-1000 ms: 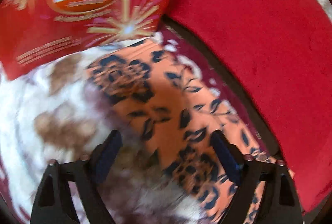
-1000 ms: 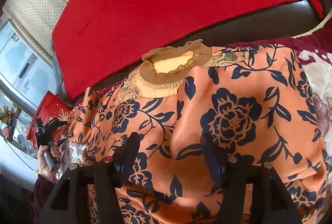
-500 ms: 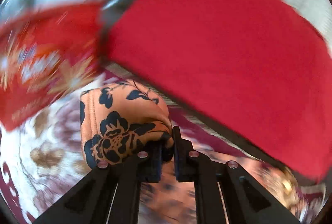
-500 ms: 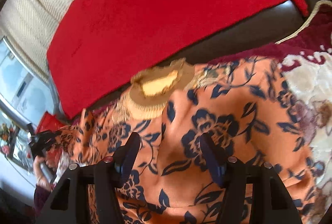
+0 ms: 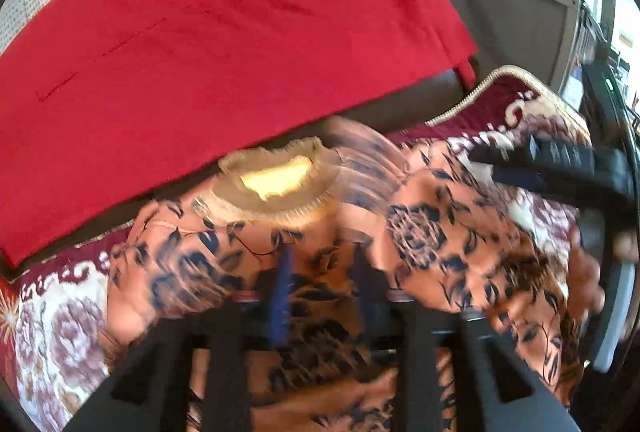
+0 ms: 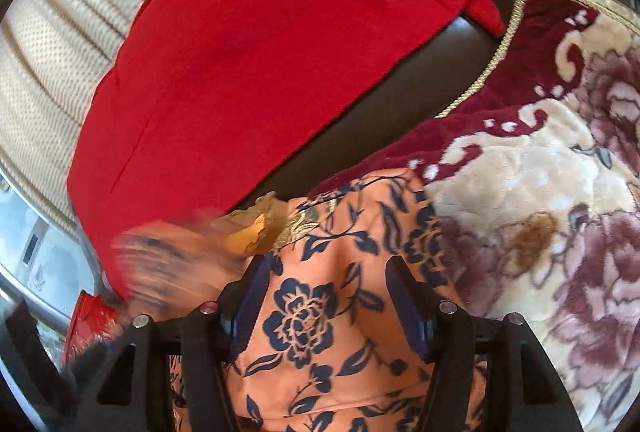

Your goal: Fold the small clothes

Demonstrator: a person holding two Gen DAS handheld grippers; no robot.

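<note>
An orange garment with navy flowers and a tan ruffled collar lies on a plush floral blanket. My left gripper hovers over the garment just below the collar. Its jaws are opening, with a gap between the blue pads and only blurred fabric under them. A blurred fold of the garment is in motion beside the collar. My right gripper stands open over a raised ridge of the garment, its pads clear of the cloth.
A red cloth drapes over the sofa back behind the garment, with dark seat leather below it. A red snack bag lies at the far left. Cream mesh fabric lies behind the red cloth.
Half a second ago my left gripper was shut on a fold of the garment; it has swung that fold across toward the collar and its jaws now stand apart. My right gripper shifted slightly and stayed open.
</note>
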